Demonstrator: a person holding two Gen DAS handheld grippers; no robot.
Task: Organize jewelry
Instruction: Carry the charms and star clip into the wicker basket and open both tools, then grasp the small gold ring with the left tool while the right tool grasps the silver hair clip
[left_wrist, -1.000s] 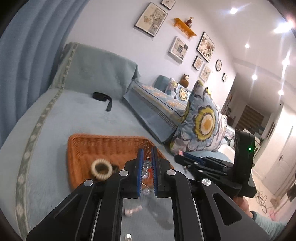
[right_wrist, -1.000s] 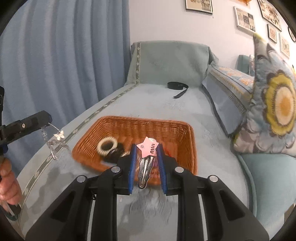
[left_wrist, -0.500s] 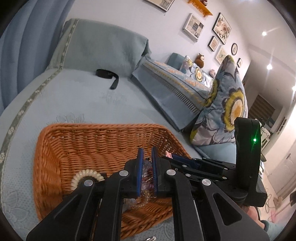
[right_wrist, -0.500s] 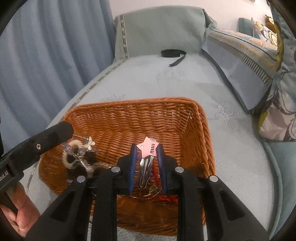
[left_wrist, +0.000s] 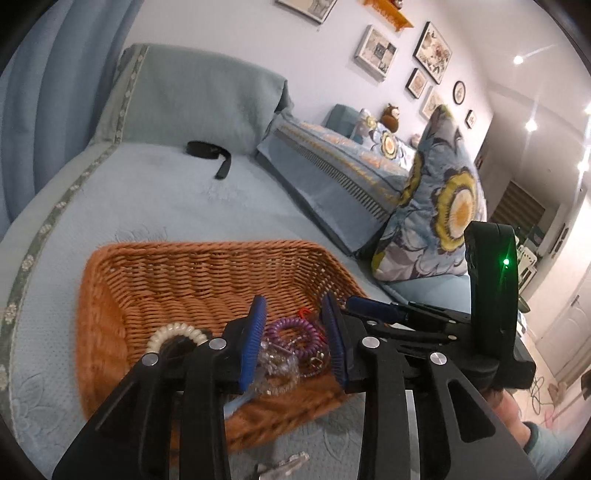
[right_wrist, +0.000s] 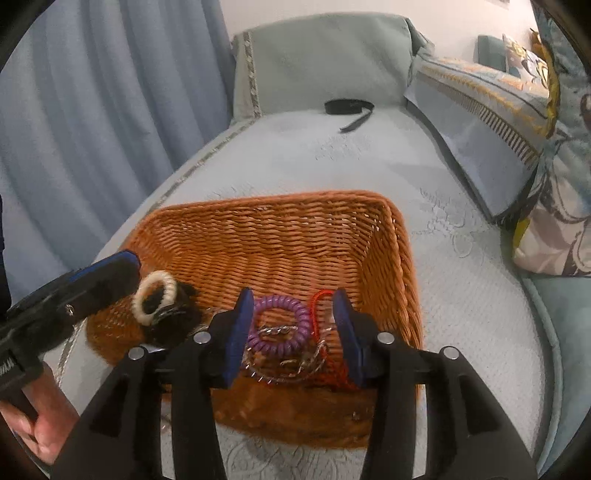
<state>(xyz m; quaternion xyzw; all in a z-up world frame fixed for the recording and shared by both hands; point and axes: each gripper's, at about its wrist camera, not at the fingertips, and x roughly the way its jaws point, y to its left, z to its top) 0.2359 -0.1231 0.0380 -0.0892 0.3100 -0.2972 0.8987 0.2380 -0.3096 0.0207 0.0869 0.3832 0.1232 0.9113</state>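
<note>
Both grippers hang wide apart and empty over the wicker basket on the sofa, left gripper, right gripper; the purple coil bracelet lies inside, apparently gathered for tidiness.

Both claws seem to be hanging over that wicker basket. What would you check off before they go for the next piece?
1. Left gripper open, nothing between the pads: ok.
2. Right gripper open and empty: ok.
3. Both over the basket, not touching its rim: ok.
4. Purple coil tie, white coil tie, and chains lie inside: ok.
5. Pink star clip landed inside: cannot tell.
6. More pieces left outside: something small and silvery lies in front of the basket, blurred: cannot tell.
</note>
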